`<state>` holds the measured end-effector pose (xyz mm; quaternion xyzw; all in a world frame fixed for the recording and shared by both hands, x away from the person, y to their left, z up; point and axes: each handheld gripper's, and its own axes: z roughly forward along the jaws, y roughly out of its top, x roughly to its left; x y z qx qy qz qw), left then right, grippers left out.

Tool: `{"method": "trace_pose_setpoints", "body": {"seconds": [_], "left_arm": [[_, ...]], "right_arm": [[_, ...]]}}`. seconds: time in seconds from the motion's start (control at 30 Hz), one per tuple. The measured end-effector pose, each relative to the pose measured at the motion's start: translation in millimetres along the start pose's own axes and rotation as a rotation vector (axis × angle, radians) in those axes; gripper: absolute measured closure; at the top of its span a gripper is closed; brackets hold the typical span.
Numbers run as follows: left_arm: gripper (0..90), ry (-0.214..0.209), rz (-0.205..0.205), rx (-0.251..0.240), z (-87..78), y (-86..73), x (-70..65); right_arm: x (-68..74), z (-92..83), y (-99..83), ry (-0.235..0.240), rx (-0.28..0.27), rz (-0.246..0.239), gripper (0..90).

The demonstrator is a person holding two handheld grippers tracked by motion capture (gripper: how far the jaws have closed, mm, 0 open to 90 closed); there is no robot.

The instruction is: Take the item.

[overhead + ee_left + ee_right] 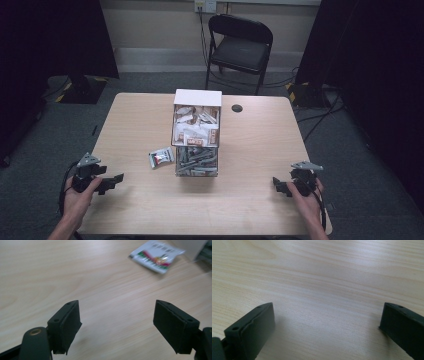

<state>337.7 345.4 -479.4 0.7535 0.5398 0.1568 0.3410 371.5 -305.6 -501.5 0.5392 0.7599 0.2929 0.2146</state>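
The wooden table (140,120) lies bare along its near edge, so the left gripper (118,179), jaws wide with nothing between them, has open surface ahead. The only thing on its line is a flat sachet (161,157), lying just beside the clear dispenser box (196,135). That box stands upright mid-table and blocks any straight path across the centre. The right gripper (276,184), jaws also spread, faces bare wood up to the box.
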Motion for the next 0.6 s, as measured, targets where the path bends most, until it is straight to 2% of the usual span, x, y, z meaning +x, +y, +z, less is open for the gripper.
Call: {"method": "trace_pose_setpoints", "body": {"seconds": [0.07,0.13,0.17,0.2,0.23,0.27,0.3,0.33,0.5,0.6], "left_arm": [[21.6,0.018,-0.023,0.023,5.0,-6.6,6.1],[20.7,0.053,-0.031,0.050,9.2,-11.5,10.2],[20.4,0.060,-0.043,0.052,11.1,-13.9,11.3],[20.4,0.083,-0.032,0.041,11.4,-15.4,11.6],[20.2,0.128,-0.021,0.027,13.5,-17.5,10.6],[19.2,0.143,-0.030,0.025,14.3,-17.8,9.8],[17.6,0.140,-0.034,0.027,14.5,-17.6,9.3],[16.2,0.151,-0.018,0.025,15.9,-18.0,7.6],[12.7,0.158,-0.023,-0.043,19.3,-24.6,4.1],[11.6,0.169,-0.030,-0.044,19.6,-24.7,2.7]], "right_arm": [[0.0,0.0,0.0,0.000,0.000,0.000,0.0],[0.0,0.0,0.0,0.000,0.000,0.000,0.0],[0.1,0.0,0.0,0.000,0.000,0.001,0.0],[0.0,0.0,0.0,0.000,0.000,0.000,0.0],[0.1,0.0,0.0,0.000,0.000,0.001,0.0],[0.0,0.0,0.0,0.000,0.000,0.000,0.0],[0.0,0.0,0.0,0.000,0.000,0.000,0.0],[0.0,0.0,0.0,0.000,0.000,0.000,0.0],[0.0,0.0,0.0,0.000,0.000,0.000,0.0],[0.0,0.0,0.1,0.000,0.000,0.000,0.0]]}}
